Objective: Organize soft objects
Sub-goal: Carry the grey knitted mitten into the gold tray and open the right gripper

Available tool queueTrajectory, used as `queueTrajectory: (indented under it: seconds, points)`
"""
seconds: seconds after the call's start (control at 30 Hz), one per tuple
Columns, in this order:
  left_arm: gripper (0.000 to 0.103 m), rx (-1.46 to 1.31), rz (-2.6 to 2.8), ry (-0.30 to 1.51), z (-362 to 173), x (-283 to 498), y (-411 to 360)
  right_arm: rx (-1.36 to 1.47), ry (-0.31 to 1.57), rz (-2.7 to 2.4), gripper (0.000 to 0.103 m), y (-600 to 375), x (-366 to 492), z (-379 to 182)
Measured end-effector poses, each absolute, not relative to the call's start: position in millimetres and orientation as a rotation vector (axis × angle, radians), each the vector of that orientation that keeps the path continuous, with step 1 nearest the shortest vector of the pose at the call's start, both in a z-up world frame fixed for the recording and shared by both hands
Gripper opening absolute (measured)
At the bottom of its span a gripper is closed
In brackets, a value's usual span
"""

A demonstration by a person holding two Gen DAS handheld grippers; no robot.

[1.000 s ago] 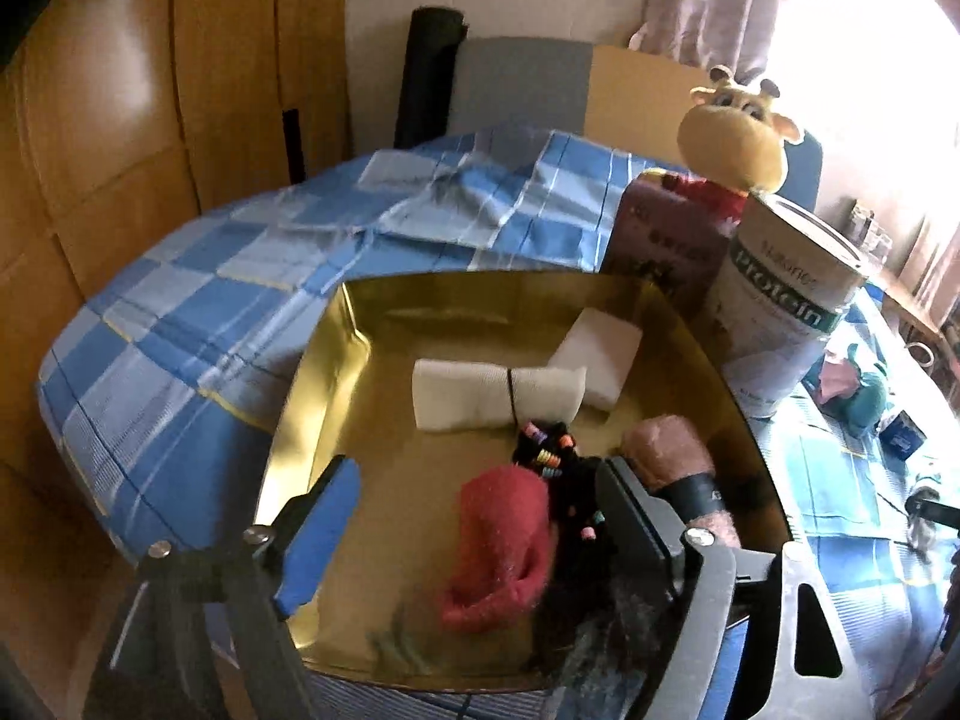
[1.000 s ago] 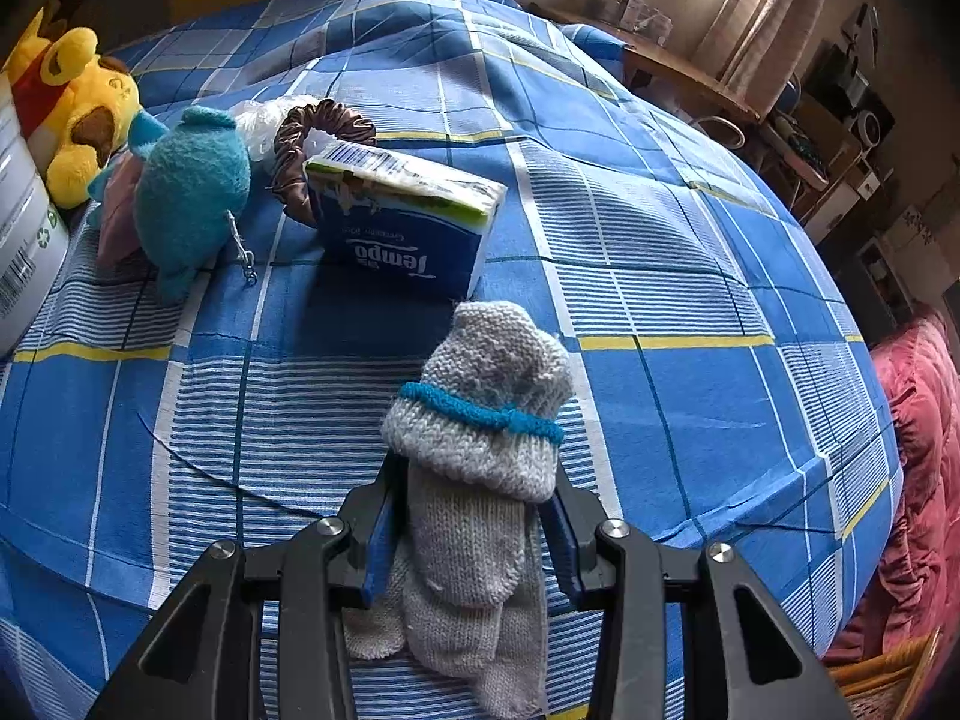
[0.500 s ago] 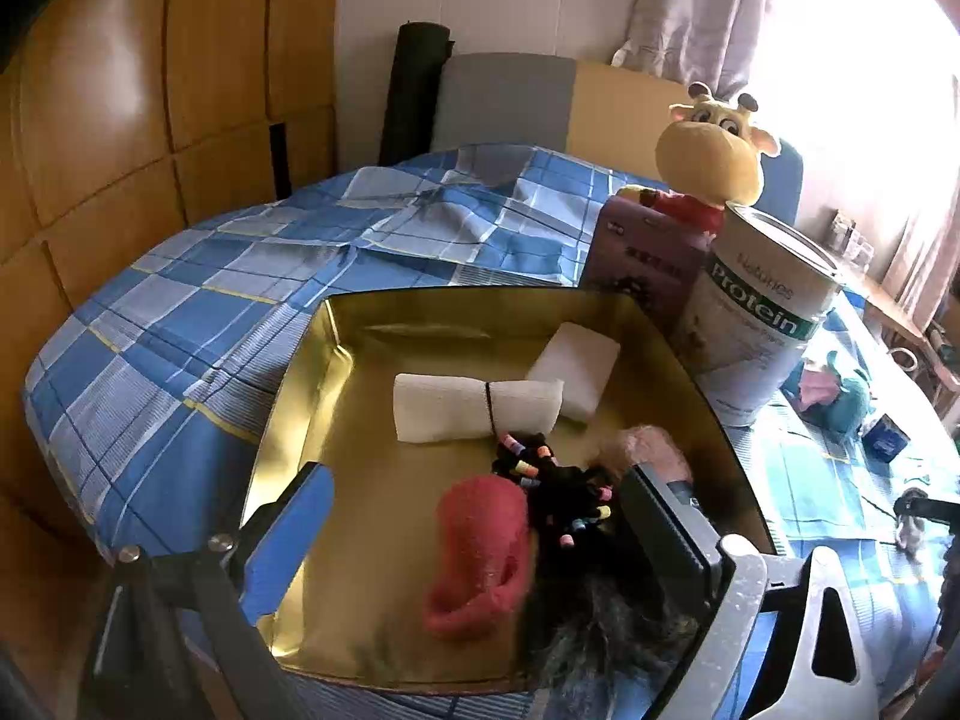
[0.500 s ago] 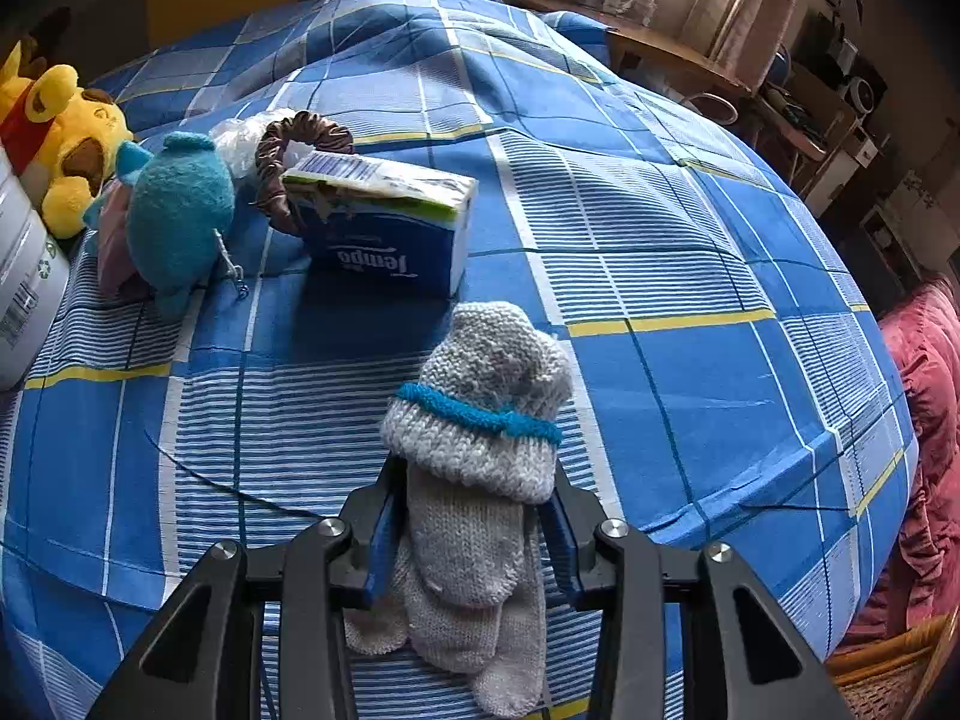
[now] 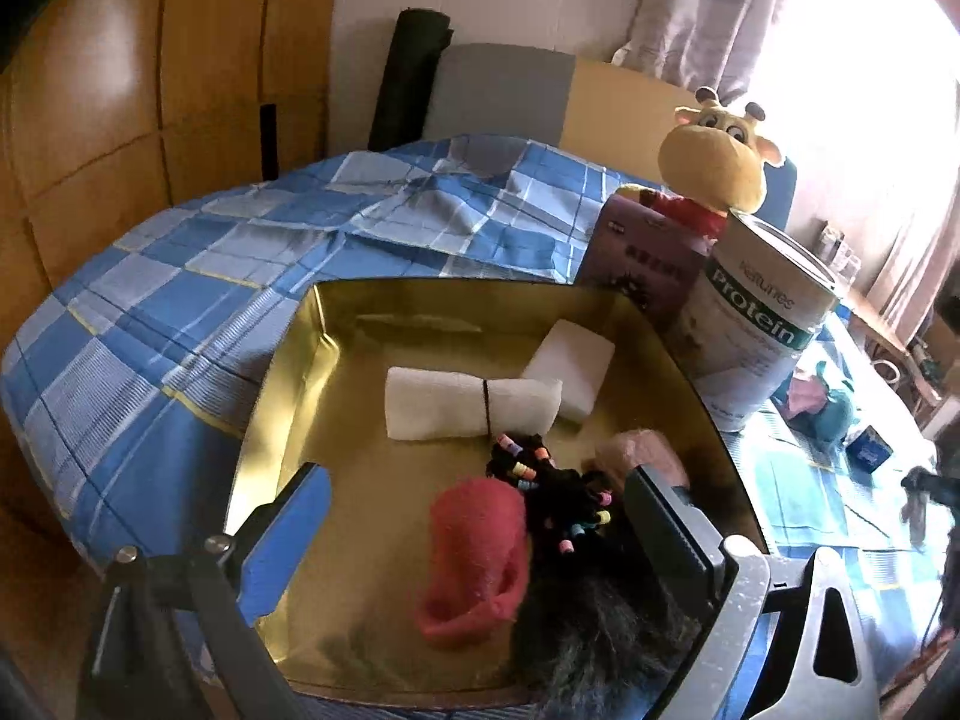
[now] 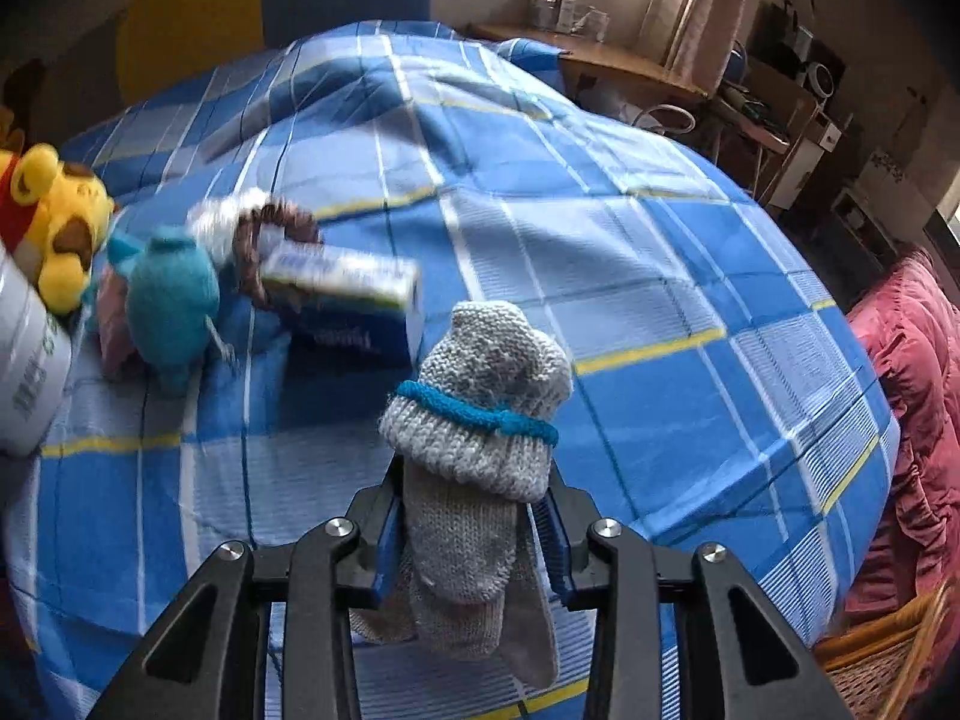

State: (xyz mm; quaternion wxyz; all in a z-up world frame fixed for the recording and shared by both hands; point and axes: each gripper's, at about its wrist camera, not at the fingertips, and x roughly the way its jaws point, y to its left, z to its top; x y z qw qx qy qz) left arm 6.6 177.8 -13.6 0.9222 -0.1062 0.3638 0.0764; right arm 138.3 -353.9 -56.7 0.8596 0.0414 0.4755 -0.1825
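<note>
A blue checked bedspread (image 6: 630,228) is covering the work surface in both views; wood panelling and a curtained window are showing behind it in the left wrist view, a cluttered desk in the right wrist view.

Right gripper (image 6: 474,531): jaws are clamping a grey knitted mitten (image 6: 474,438) with a teal band, pinching it below the cuff. The cuff end is standing up above the fingers; the lower end is hanging below them. Whether the hanging end is touching the bedspread cannot be told. Beyond the mitten a blue tissue pack (image 6: 354,306) is lying on the bedspread, blurred. A brown scrunchie (image 6: 273,246) is sitting just behind it, and a teal plush (image 6: 171,300) is standing to its left. A yellow plush (image 6: 54,228) is lying at the far left edge.

Left gripper (image 5: 480,534): jaws are standing wide apart, gripping nothing, over the near part of a gold tray (image 5: 282,372). In the tray, a red knitted piece (image 5: 474,546) is lying between the fingers, touching black hair ties (image 5: 552,492) with coloured beads. A pinkish knitted piece (image 5: 642,450) is lying at the right finger. Further in, a rolled white towel (image 5: 468,402) bound with a black band is resting against a white sponge (image 5: 570,366). Dark fuzzy material is sitting at the near edge. A protein can (image 5: 762,324), a purple box (image 5: 648,258) and a giraffe plush (image 5: 714,162) are standing just beside the tray's right rim.
</note>
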Motion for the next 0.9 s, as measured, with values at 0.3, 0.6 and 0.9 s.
queueTrajectory:
  seconds: [0.3,0.6,0.9]
  points:
    - [0.099,-0.237,0.119,0.712,-9.3,4.5,186.9,-0.043,0.903,-0.352,0.037,-306.3,243.8,45.9]
    - [0.099,-0.266,0.098,0.69,-2.8,1.9,196.5,-0.234,0.716,-0.23,0.037,-169.5,354.3,160.8]
    - [0.1,-0.289,0.115,0.703,-7.1,0.8,205.7,-0.415,0.514,0.133,0.038,22.0,367.3,204.0]
